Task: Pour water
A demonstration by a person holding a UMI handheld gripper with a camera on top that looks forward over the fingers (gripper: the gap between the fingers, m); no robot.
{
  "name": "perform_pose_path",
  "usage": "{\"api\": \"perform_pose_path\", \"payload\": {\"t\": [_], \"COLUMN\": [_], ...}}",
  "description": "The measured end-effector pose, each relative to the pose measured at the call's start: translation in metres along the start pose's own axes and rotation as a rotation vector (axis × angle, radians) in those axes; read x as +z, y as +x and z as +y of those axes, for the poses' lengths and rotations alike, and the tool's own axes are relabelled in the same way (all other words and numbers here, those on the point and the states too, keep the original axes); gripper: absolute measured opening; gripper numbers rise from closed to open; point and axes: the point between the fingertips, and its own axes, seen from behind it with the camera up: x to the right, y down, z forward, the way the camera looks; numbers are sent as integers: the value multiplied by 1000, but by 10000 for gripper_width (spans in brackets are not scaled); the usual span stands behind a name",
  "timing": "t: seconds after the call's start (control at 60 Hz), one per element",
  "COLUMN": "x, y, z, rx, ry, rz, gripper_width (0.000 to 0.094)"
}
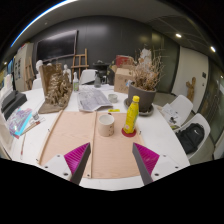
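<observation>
Hand-held gripper (109, 160) open, seemingly empty.

The cup (106, 124) stands on the table (160, 140), ahead of the gripper (108, 160), whose fingers are parted. The bottle (131, 116) stands just right of the cup. Behind the bottle sits a potted plant (146, 85). Papers (96, 98) lie behind the cup.

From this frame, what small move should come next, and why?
Probably ease the claw forward toward the yellow bottle. The claw is open and empty, and the bottle stands upright beyond it beside the white cup on the table, not yet grasped.
</observation>
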Motion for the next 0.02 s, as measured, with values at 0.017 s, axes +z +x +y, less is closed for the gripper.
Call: {"api": "perform_pose_path", "payload": {"t": [0.017], "x": [0], "y": [0], "z": [1], "rx": [0], "ry": [-3], "rz": [3], "gripper_width": [859]}}
